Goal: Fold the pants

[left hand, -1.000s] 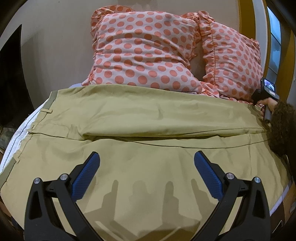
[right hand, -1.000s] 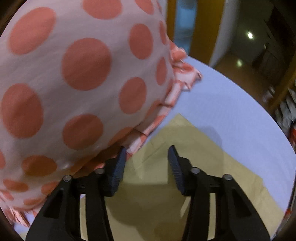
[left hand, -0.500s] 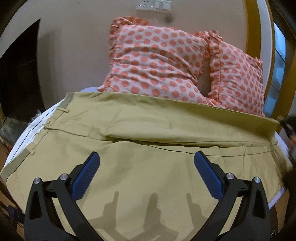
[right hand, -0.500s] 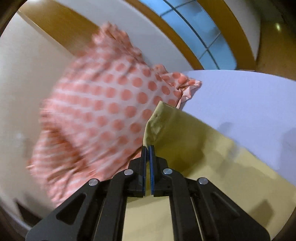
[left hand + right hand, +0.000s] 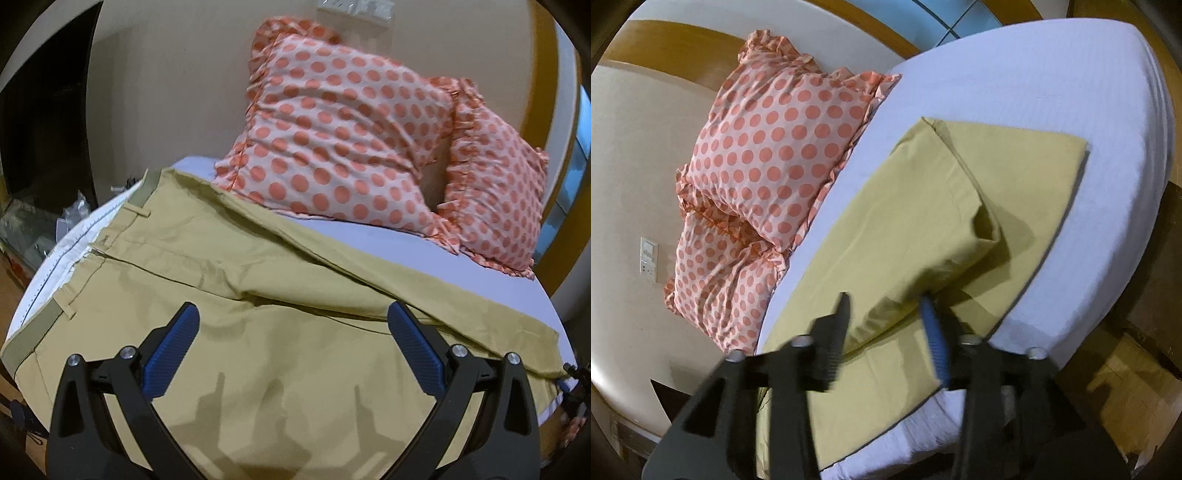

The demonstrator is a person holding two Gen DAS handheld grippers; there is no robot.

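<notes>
My left gripper (image 5: 291, 343) hangs over the khaki pants (image 5: 280, 314), its blue-padded fingers (image 5: 171, 347) spread wide with nothing between them. The pants lie flat across the bed (image 5: 424, 242), filling the middle and lower part of the left wrist view; the waistband (image 5: 26, 341) with its belt loops runs along the edge from 9 toward 11 o'clock, showing white lining. One leg is folded over the other, leaving a long ridge running from 10 toward 4 o'clock.

From my right wrist view the pants (image 5: 923, 206) reach from the centre out to 2 o'clock on the white sheet (image 5: 1071, 74). My right gripper (image 5: 886, 328) sits low at 6 o'clock, motion-blurred, its fingers (image 5: 932, 332) parted. A raised fold of the upper leg lies just ahead of the fingertips; whether the cloth touches them I cannot tell.

Two polka-dot pillows (image 5: 775, 129) lean against the wall at 10 o'clock in that view; in the left view they (image 5: 343, 136) stand at 1 o'clock beyond the pants. A wall switch plate (image 5: 648, 254) shows at 9 o'clock.
</notes>
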